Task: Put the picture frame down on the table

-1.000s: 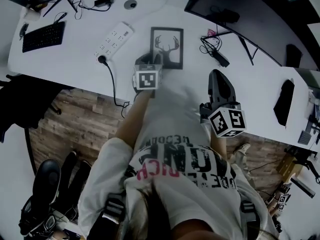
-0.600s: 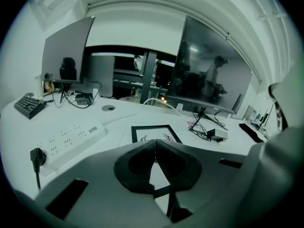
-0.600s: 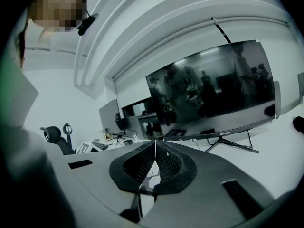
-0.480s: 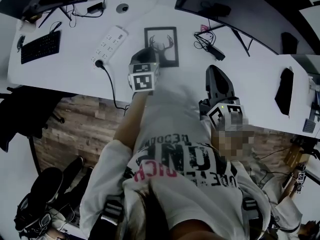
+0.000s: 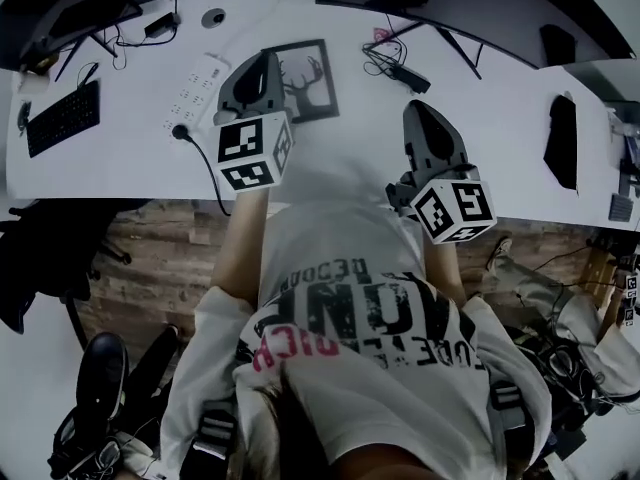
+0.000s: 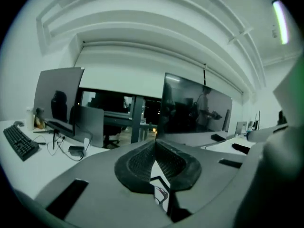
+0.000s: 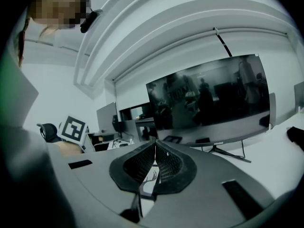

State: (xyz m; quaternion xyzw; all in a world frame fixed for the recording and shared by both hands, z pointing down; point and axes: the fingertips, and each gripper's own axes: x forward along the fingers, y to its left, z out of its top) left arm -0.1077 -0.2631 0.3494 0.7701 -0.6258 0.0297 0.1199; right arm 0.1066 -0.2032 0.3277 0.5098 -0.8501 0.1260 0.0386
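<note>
The black picture frame with a deer-antler print lies flat on the white table, near its far middle. My left gripper hangs above the table in front of the frame's left edge, shut, with nothing between its pads. In the left gripper view the jaws meet at the tips, and a strip of the print shows below them. My right gripper hovers to the right of the frame, also shut and empty. The picture frame shows under its closed jaws.
A white power strip with a black cable lies left of the frame, and a keyboard farther left. Tangled cables and monitor stands sit behind the right gripper. A dark flat object lies at the far right. The table's near edge runs by my body.
The left gripper has lifted away from the frame's near left corner and now hangs high above the table. The frame stays flat. The right gripper has hardly moved.
</note>
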